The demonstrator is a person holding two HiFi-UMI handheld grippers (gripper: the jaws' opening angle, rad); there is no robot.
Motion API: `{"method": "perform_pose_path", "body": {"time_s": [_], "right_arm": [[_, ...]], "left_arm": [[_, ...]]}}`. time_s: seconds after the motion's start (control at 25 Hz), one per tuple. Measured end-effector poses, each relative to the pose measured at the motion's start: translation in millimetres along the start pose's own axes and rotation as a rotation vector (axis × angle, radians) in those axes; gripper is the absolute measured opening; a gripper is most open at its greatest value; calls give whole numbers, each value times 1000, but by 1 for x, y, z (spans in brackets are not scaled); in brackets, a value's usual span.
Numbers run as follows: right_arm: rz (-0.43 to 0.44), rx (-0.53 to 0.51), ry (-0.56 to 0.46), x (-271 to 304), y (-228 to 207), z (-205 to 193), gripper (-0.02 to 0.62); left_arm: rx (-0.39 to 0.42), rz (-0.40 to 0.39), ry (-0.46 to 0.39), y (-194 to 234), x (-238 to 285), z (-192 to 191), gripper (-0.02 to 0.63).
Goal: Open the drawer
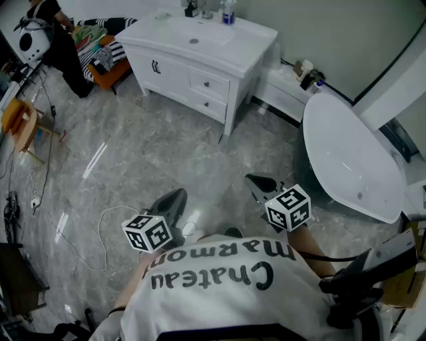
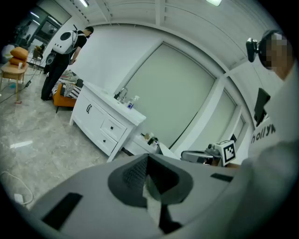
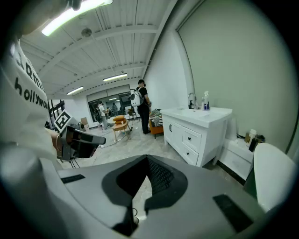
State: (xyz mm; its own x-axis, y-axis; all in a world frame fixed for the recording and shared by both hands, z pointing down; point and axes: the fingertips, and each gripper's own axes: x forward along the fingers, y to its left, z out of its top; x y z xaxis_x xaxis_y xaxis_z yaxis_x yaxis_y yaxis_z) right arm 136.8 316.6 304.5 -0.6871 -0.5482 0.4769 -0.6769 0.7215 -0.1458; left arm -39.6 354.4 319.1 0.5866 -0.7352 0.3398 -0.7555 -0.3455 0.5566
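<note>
We hold both grippers close in front of our body, above the grey floor (image 1: 200, 166), and neither of them touches anything. The left gripper (image 2: 147, 157) has its fingers closed; the tips meet and nothing is between them. The right gripper (image 3: 147, 158) shows the same: its fingers are together at the tips and they hold nothing. In the head view the two grippers are side by side, the left one lower in the picture, and both point towards the far side of the room.

The white cabinet (image 1: 246, 63) stands well apart from us, against the back wall. On its right part there are two drawers, one above the other: the upper drawer (image 1: 210, 84) and the lower drawer (image 1: 204, 104). Both are fully shut, each with a small dark knob. To the left of them is a pair of doors (image 1: 156, 68), also shut. A spray bottle (image 1: 228, 12) stands on top of the cabinet near the wall.

To the right of the cabinet we see a white bathtub (image 1: 346, 160). A thin white cable (image 1: 101, 230) lies on the floor near the left gripper. Another person (image 1: 60, 40) stands at the far left.
</note>
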Motion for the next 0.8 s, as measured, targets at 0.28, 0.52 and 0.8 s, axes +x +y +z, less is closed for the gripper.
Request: {"method": "perform_pose_path", "body": {"time_s": [0.28, 0.52, 0.8], "right_arm": [[-1, 18, -2, 0, 0, 0, 3], [-10, 15, 6, 3, 5, 0, 3], [-35, 44, -15, 12, 8, 12, 3]], "left_arm": [[3, -9, 0, -1, 1, 1, 8], [1, -13, -1, 5, -2, 2, 8], [-1, -19, -11, 19, -10, 13, 8]]}}
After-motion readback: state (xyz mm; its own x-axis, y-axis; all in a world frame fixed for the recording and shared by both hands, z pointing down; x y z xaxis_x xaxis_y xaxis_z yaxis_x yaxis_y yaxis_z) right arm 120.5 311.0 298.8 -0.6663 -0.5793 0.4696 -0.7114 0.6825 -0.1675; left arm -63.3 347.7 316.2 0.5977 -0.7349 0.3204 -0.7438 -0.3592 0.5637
